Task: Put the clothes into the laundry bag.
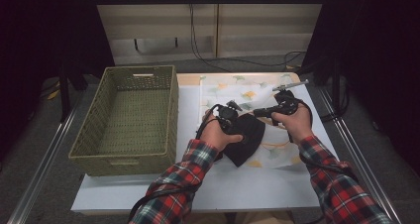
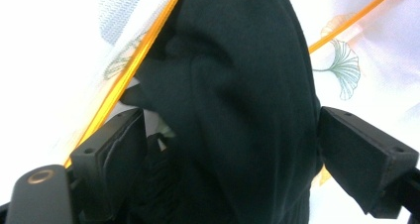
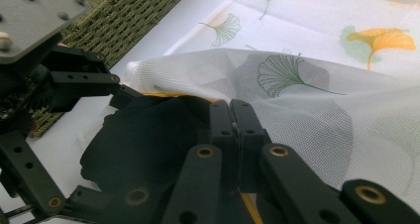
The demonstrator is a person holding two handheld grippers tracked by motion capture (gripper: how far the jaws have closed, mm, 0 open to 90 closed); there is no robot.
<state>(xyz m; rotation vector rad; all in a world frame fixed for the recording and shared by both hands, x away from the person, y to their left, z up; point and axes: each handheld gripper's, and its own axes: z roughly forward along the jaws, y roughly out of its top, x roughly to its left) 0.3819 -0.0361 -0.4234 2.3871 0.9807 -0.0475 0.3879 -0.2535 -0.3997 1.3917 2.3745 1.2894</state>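
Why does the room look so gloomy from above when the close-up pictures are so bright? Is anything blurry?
High view: lit mainly over the table, with dark surroundings, and slightly soft. Left gripper view: the white mesh bag is overexposed, almost glaring, while the dark cloth loses detail and looks blurred so close. Right gripper view: evenly lit, leaf print crisp, and the near jaws a little soft.
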